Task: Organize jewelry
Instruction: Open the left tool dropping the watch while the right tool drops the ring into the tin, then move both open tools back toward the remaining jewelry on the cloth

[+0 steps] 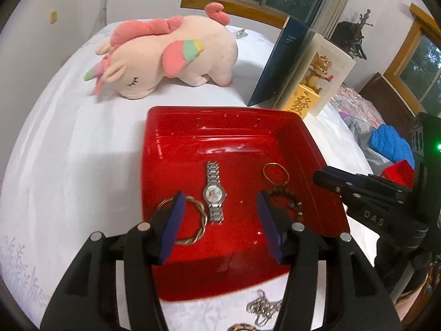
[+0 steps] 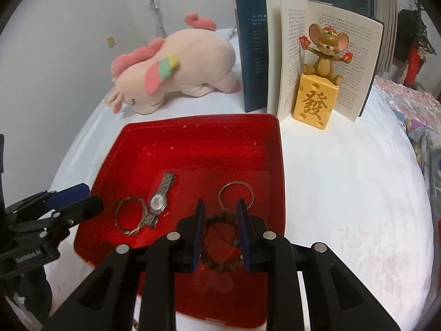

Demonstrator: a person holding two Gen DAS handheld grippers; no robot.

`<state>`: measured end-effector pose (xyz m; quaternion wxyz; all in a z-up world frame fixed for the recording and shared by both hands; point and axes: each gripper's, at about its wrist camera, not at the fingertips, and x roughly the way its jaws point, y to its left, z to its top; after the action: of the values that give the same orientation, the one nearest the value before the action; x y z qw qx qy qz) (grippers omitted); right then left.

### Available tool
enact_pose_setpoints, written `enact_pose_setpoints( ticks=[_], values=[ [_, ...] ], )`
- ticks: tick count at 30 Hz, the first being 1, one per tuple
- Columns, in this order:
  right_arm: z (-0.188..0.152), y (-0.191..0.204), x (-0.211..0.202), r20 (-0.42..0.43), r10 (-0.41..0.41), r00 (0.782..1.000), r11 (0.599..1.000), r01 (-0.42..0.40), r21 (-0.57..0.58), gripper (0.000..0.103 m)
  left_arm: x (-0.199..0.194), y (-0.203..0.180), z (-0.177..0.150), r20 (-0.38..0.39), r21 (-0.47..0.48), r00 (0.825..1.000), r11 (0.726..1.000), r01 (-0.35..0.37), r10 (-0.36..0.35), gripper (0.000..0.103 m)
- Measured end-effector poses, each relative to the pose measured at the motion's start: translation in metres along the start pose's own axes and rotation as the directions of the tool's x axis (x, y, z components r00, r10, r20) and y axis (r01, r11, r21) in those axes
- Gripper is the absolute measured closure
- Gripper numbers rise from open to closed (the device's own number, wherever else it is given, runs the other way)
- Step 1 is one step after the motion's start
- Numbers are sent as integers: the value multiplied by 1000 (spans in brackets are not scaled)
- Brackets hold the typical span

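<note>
A red tray (image 1: 171, 149) (image 2: 264, 143) lies on the white bed. In it lie a silver watch (image 1: 214, 193) (image 2: 157, 201), a twisted silver bangle (image 1: 199, 220) (image 2: 124, 218), a thin ring bangle (image 1: 275, 173) (image 2: 235, 193) and a brown bead bracelet (image 1: 289, 198) (image 2: 220, 242). My left gripper (image 1: 220, 201) is open and empty above the tray's near part, straddling the watch. My right gripper (image 2: 220, 207) is open and empty over the bead bracelet, which lies flat on the tray between its fingers. A silver chain (image 1: 261, 309) lies on the bed in front of the tray.
A pink unicorn plush (image 1: 165, 58) (image 2: 176, 69) lies behind the tray. An open book (image 1: 292, 63) (image 2: 325, 55) stands at the back right with a mouse figurine on a yellow block (image 2: 317, 102) before it. Blue and red items (image 1: 391, 149) lie at the far right.
</note>
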<state>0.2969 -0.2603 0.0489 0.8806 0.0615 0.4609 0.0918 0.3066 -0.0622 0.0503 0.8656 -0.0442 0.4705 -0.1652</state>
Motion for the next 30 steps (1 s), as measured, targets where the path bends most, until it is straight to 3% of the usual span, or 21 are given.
enact_pose_setpoints(
  ticks=[8, 16, 30],
  values=[
    [-38, 9, -38, 26, 42, 999, 998, -41, -38, 79, -40, 4, -37, 34, 3, 999, 1000, -25, 25, 43],
    [-90, 19, -57, -7, 117, 993, 989, -118, -85, 79, -68, 4, -76, 42, 28, 998, 999, -41, 40, 42],
    [-157, 20, -71, -43, 132, 990, 987, -135, -89, 75, -72, 15, -152, -37, 63, 998, 996, -55, 58, 33]
  ],
)
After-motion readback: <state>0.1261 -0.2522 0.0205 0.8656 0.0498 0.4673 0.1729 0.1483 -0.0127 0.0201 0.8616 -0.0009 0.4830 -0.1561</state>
